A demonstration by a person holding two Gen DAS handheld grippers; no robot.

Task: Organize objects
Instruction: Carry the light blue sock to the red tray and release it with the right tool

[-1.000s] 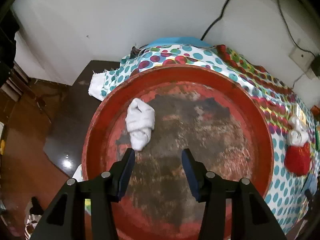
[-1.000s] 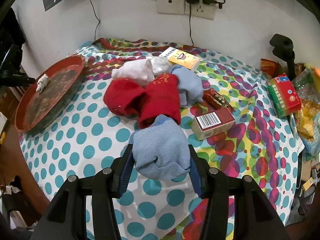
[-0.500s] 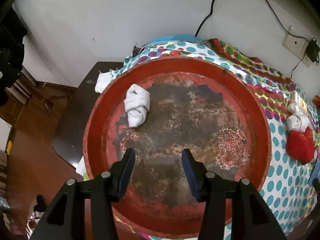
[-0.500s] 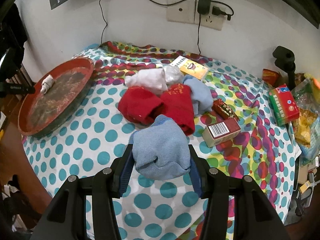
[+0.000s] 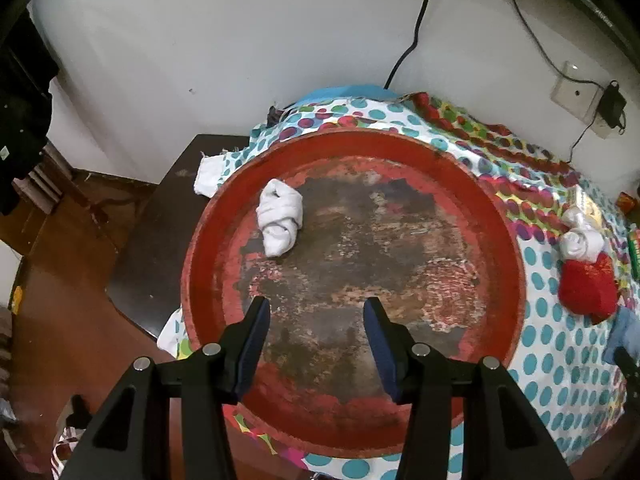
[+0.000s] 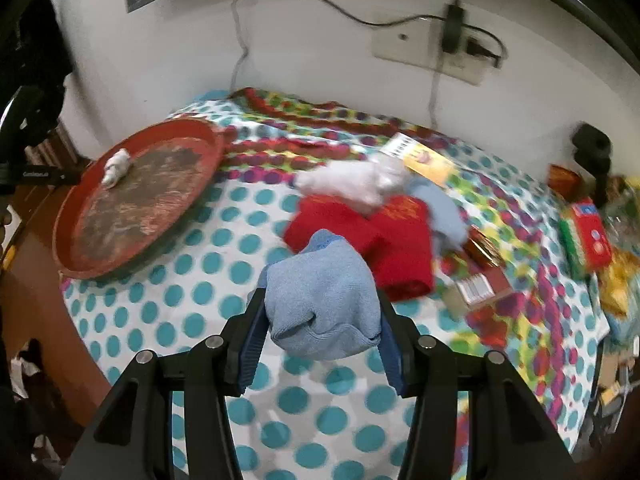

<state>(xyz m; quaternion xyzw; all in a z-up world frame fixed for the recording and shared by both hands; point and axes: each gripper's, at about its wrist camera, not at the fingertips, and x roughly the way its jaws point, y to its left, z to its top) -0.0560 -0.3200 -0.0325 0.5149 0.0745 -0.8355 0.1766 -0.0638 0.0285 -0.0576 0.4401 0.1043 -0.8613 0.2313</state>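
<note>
A worn round red tray [image 5: 516, 280] lies on the dotted tablecloth with a rolled white sock [image 5: 279, 216] at its far left. My left gripper [image 5: 316, 312] hangs open above the tray's near part, nothing between its fingers. In the right wrist view, my right gripper [image 6: 320, 320] is shut on a light blue sock bundle [image 6: 320, 292], lifted above the cloth. The tray [image 6: 68, 224] with the white sock [image 6: 116, 166] sits to the far left there. Behind the blue bundle lie red socks [image 6: 392, 248], white socks [image 6: 348, 180] and another blue sock [image 6: 444, 212].
A dark side table [image 5: 160, 248] and wooden floor lie left of the tray. Small boxes [image 6: 480, 288], a yellow packet [image 6: 428, 160], a red-green box [image 6: 588, 236] and snack bags crowd the table's right side. Wall sockets with cables [image 6: 448, 48] are behind.
The left gripper has drawn back from the white sock, which now sits farther from its fingers. The right gripper, still holding the blue bundle, has risen and swung toward the tray side.
</note>
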